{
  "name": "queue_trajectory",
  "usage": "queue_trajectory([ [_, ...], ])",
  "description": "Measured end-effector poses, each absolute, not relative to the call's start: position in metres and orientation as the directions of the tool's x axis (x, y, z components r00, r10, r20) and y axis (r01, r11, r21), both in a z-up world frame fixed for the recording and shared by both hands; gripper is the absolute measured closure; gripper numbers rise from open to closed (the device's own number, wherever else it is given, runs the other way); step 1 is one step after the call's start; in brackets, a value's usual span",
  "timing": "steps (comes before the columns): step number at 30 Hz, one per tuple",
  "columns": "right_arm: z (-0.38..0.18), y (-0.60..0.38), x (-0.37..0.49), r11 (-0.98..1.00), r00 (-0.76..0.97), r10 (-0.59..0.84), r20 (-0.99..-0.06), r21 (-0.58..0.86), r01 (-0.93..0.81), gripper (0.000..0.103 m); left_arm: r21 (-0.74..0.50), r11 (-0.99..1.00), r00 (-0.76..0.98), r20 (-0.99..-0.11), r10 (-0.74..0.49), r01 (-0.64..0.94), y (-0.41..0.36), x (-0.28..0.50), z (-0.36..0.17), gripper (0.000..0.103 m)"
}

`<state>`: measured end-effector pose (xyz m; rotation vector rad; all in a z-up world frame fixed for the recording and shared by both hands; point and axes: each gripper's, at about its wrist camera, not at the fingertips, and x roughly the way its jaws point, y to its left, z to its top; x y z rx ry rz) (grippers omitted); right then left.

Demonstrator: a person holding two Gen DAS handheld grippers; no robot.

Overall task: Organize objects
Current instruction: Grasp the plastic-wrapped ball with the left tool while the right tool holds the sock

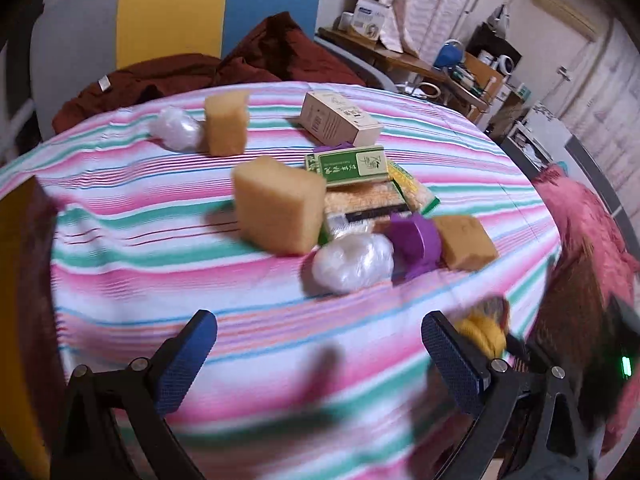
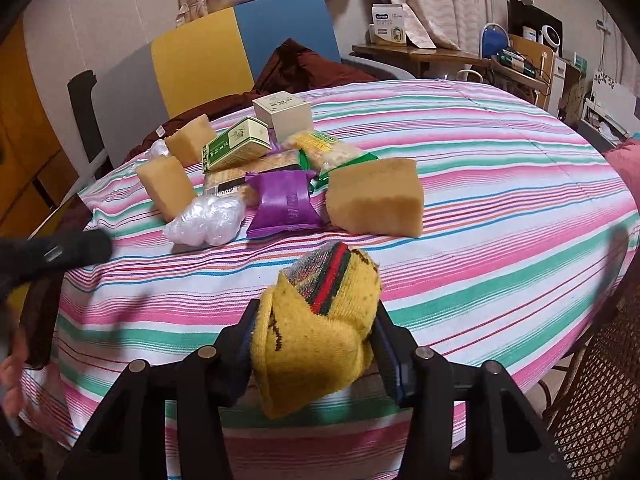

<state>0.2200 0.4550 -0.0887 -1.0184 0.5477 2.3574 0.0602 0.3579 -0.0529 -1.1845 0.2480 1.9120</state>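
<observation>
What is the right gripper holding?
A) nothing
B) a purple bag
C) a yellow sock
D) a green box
C: the right gripper has its jaws shut on the yellow sock, held above the striped table.

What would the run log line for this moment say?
left gripper: open, empty, over table | right gripper: shut on yellow sock | sponges, boxes, packets: clustered mid-table

Bare striped cloth (image 2: 500, 208) beside clutter
</observation>
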Motion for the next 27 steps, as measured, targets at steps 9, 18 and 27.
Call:
queue_trajectory([
  [9, -0.092, 0.46, 0.224, -0.784, -0.609, 0.261, -0.749, 0.204, -0.587, 0.049, -0.187, -0.656, -0.206, -0.856, 0.474, -0.731, 0.412, 0.054, -0.084, 0.031],
  [18, -0.091, 0.459, 0.222, -0.786, -0.608, 0.263, -0.749, 0.199, -0.585, 0.048, -0.195, -0.631, -0.211, -0.835, 0.509, -0.751, 0.419, 0.056, -0.084, 0.063],
  [27, -0.089, 0.455, 0.221, -0.786, -0.606, 0.284, -0.743, 0.182, -0.591, 0.05, -0.187, -0.605, -0.227, -0.81, 0.54, -0.774, 0.38, 0.06, -0.084, 0.065],
])
